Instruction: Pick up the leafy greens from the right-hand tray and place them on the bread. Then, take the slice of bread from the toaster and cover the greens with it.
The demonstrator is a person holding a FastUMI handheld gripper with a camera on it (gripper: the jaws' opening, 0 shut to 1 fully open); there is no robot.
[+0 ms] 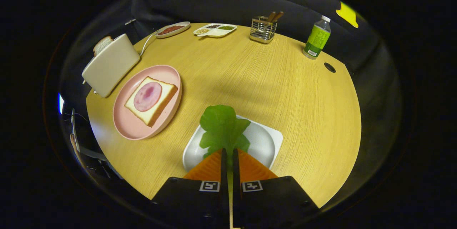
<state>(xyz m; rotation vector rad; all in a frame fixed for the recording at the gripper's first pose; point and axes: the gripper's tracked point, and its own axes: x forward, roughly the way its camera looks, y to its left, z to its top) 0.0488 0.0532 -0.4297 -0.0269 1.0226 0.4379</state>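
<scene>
My gripper (229, 150) is shut on the stem end of the leafy greens (222, 126), both fingers pressing on it. The leaf sticks out ahead of the fingertips, above the white tray (266, 143), and looks lifted off it. To the left of the tray lies a pink plate (132, 125) with a slice of bread (154, 105) topped by a round slice of ham (147, 96). Beyond the plate stands a cream toaster (109, 65) with a second slice of bread (102, 44) poking out of its top.
At the far side of the round wooden table (267, 79) stand an oval dish (172, 29), a divided dish of grains (215, 30), a wire holder (263, 29) and a green bottle (317, 39). A dark hole (329, 67) lies near the bottle.
</scene>
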